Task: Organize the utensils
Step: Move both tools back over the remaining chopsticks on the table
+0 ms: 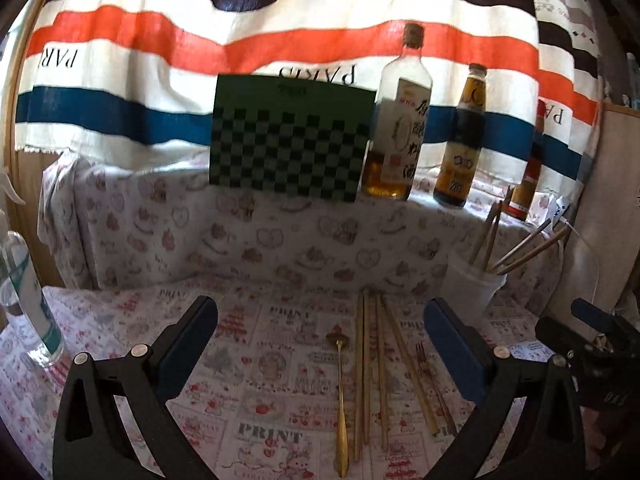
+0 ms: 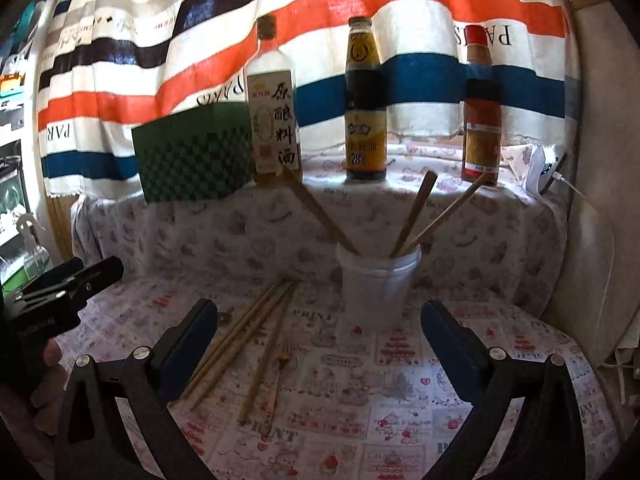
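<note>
Utensils lie loose on the cloth-covered desk point(image 1: 132, 340), near its middle; a brass spoon point(image 1: 341, 400), four chopsticks point(image 1: 370, 368) side by side, and a small fork point(image 1: 424, 364) at their far edge; white cup point(image 2: 378, 280) stands just behind and to the right of them, already holding several chopsticks that lean out over its rim.

Left tool point(image 1: 320, 344): released, jaws spread wide, nothing between the pads; spoon and chopsticks sit below and ahead of the gap. Right tool point(image 2: 320, 340): likewise released, wide and empty; loose chopsticks lie near its left finger point(image 2: 192, 336), cup straight ahead.

Step in hand, as I judge it: approach for a first pick; most of the sorting is not yet done.

To do it well:
- choose one piece only; chopsticks lie touching, so a wide closing would likely gather two or roll them apart;
- come down across the stick, not along it, pads either side of the shaft;
- grip toward the thicker end so the stick hangs true for the drop into the cup;
- spoon is thin and flat on soft cloth; likely to slip, so press low before closing;
- keep clear of the sticks leaning from the cup, and of the three bottles point(image 2: 366, 120) on the ledge behind.
</note>
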Motion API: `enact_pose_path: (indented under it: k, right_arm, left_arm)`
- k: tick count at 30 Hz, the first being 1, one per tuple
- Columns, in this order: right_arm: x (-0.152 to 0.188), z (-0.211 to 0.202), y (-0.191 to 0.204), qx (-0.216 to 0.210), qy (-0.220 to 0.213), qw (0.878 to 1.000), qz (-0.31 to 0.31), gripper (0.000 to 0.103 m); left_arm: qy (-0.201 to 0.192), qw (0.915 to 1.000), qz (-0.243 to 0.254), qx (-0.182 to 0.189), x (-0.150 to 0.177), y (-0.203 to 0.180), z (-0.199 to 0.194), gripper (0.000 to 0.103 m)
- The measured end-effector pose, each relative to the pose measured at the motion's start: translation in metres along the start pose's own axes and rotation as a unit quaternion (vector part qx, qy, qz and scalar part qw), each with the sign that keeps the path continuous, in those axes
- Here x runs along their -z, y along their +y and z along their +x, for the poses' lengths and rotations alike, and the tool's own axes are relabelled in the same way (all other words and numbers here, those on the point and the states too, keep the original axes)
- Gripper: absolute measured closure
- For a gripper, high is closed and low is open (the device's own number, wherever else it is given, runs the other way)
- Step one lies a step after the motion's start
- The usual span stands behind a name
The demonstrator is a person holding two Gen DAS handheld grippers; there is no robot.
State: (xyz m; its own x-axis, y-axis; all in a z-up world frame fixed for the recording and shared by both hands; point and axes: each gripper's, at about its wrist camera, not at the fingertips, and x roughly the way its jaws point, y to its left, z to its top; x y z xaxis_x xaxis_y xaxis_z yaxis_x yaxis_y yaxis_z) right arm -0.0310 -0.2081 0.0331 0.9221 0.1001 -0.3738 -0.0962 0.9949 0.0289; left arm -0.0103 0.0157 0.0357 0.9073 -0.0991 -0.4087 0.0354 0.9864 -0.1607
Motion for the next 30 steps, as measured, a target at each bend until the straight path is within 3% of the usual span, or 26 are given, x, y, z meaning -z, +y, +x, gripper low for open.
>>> enact_pose_path:
  k: [2,13,18,20,23,30]
  right_arm:
    - [0.003,0.005,0.001,0.000,0.010,1.000,-0.002,0.001]
    - [0.015,0.027,0.007,-0.013,0.059,0.998,-0.003,0.001]
    - [0.025,0.041,0.021,-0.051,0.104,0.993,-0.025,0.019]
    - [0.030,0.045,0.029,-0.056,0.118,0.991,-0.041,0.032]
    - [0.041,0.053,0.046,-0.062,0.151,0.983,-0.081,0.044]
    - [0.059,0.061,0.072,-0.084,0.196,0.967,-0.139,0.062]
  left_arm:
    - [0.009,0.9997,-0.008,-0.021,0.001,0.003,0.004,0.001]
    - [0.031,0.9977,-0.027,-0.054,0.000,0.025,0.023,0.001]
    - [0.054,0.9968,-0.043,-0.040,0.001,0.030,0.028,0.001]
    - [0.061,0.9965,-0.042,-0.039,0.002,0.029,0.029,0.001]
    - [0.078,0.9953,-0.043,-0.037,0.004,0.027,0.033,0.001]
    - [0.131,0.9904,-0.026,-0.035,0.012,0.018,0.047,0.001]
